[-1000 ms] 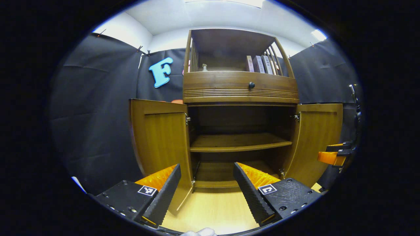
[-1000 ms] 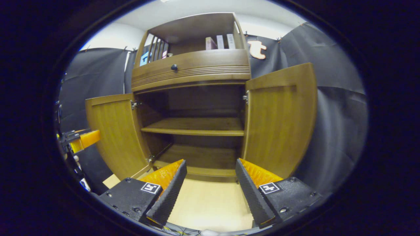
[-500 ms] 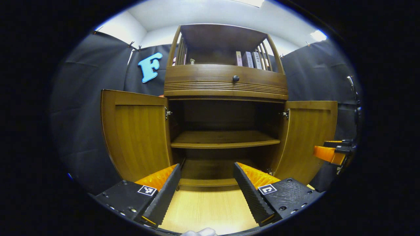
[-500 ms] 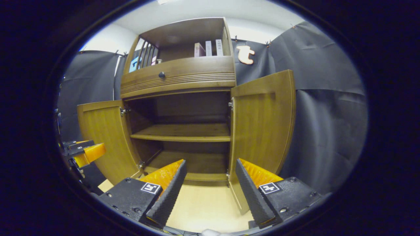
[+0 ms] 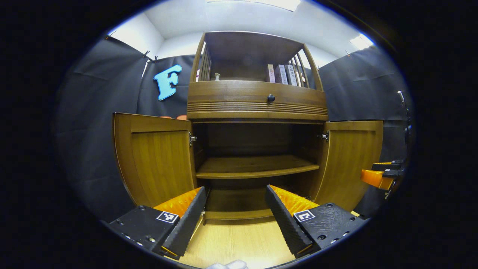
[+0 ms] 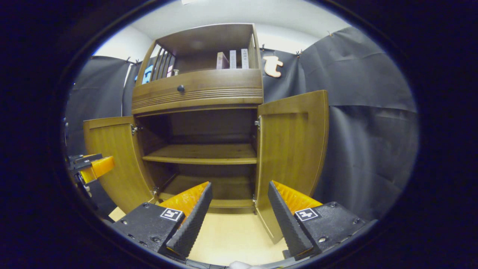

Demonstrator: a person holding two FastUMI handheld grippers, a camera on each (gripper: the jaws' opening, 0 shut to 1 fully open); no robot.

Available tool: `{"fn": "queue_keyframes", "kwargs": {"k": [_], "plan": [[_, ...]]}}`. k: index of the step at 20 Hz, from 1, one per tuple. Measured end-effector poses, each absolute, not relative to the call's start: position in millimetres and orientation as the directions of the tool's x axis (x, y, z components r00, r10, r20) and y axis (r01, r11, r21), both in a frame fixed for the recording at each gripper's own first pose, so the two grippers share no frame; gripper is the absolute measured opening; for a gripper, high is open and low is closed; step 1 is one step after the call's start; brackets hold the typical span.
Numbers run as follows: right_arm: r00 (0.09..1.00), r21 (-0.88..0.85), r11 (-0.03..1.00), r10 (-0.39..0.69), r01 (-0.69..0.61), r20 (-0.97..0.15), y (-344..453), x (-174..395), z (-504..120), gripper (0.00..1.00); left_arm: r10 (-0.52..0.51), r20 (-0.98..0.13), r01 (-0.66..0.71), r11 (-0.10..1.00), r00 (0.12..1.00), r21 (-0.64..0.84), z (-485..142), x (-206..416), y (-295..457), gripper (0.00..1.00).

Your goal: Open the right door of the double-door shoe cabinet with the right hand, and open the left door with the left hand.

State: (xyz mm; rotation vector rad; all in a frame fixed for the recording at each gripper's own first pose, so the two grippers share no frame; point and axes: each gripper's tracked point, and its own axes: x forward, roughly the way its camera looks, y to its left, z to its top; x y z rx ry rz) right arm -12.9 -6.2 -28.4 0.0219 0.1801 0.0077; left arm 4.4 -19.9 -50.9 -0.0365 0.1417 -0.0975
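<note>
— Since both doors stand swung out, where do they lie from your claws?

— The left door (image 5: pixel 155 160) hangs ahead and to the left of my left gripper (image 5: pixel 235 218), whose jaws gape wide on nothing. The cabinet (image 5: pixel 257 101) and its shelf (image 5: pixel 255 167) sit straight ahead. The right door (image 6: pixel 293 149) stands upright just ahead of my right gripper (image 6: pixel 239 215), also wide open and empty.

— Which claw is nearer which door?

— Each to its own side; neither touches wood. I judge both doors done.
</note>
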Motion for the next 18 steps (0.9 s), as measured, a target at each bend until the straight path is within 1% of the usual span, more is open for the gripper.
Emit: {"fn": "queue_keyframes", "kwargs": {"k": [3,6,14,15,16,17,18], "plan": [[0.985,0.013,1.000,0.003,-0.001,-0.173,-1.2,-14.9,-26.7,0.95,-0.109,-0.135,0.103,0.994,0.985,-0.045,-50.4,5.5,-16.6,0.96],[0.985,0.007,1.000,0.005,-0.004,-0.174,8.8,-14.4,-26.2,0.96,-0.116,-0.140,0.112,0.993,0.983,-0.039,-51.5,3.9,-15.5,0.96],[0.984,-0.004,1.000,0.018,-0.019,-0.180,27.3,-19.7,-36.0,0.95,-0.114,-0.141,0.110,0.993,0.983,-0.036,-57.9,2.7,-1.5,0.96],[0.984,-0.006,1.000,0.018,-0.019,-0.178,28.4,-19.7,-36.2,0.95,-0.114,-0.142,0.110,0.993,0.983,-0.036,-58.2,2.8,-0.8,1.00],[0.984,-0.008,1.000,0.016,-0.018,-0.176,28.6,-20.1,-36.5,0.95,-0.117,-0.144,0.113,0.993,0.983,-0.035,-59.3,1.9,-1.4,1.00],[0.985,-0.008,1.000,0.016,-0.017,-0.173,27.9,-21.1,-37.3,0.95,-0.122,-0.143,0.118,0.992,0.982,-0.032,-59.1,1.6,-2.5,0.96],[0.985,-0.008,1.000,0.016,-0.018,-0.171,28.1,-21.4,-37.0,0.95,-0.124,-0.145,0.122,0.992,0.982,-0.026,-59.2,1.7,-3.5,0.96]]}}
